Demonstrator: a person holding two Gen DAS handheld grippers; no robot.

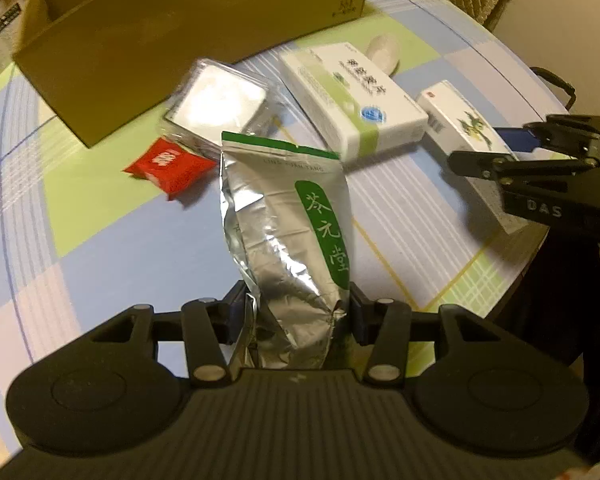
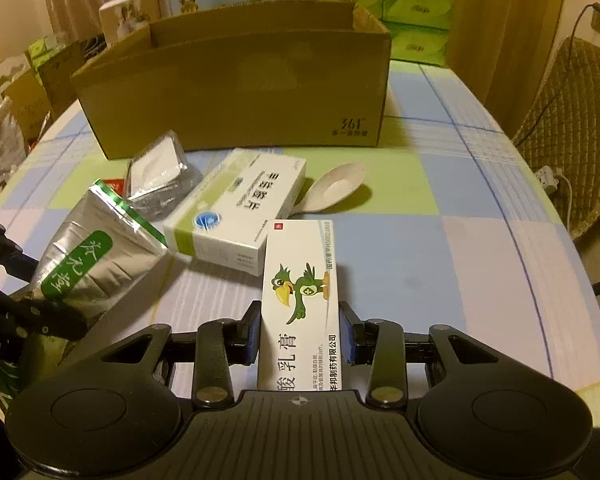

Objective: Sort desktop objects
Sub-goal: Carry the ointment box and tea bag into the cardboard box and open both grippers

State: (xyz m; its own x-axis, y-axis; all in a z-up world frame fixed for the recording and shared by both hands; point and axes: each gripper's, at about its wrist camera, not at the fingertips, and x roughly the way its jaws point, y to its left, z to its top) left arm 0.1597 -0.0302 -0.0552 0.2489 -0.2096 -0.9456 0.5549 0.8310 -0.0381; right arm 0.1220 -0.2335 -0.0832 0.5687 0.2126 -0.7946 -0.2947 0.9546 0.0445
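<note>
My left gripper (image 1: 296, 316) is shut on a silver foil pouch (image 1: 288, 216) with a green label, held tilted above the table; the pouch also shows in the right wrist view (image 2: 88, 256). My right gripper (image 2: 300, 332) is shut on a long white ointment box with a green bird picture (image 2: 300, 292), also seen in the left wrist view (image 1: 468, 120). On the table lie a white and green medicine box (image 2: 240, 204), a clear plastic packet (image 1: 220, 100), a red sachet (image 1: 170, 164) and a white spoon (image 2: 332, 188). An open cardboard box (image 2: 236, 92) stands behind them.
The round table (image 2: 440, 248) has a blue, green and white checked cloth. A chair with a quilted cover (image 2: 572, 120) stands at the right. Green tissue packs (image 2: 416, 4) and cartons are stacked behind the table. A plug and cable (image 2: 548, 176) lie off the right edge.
</note>
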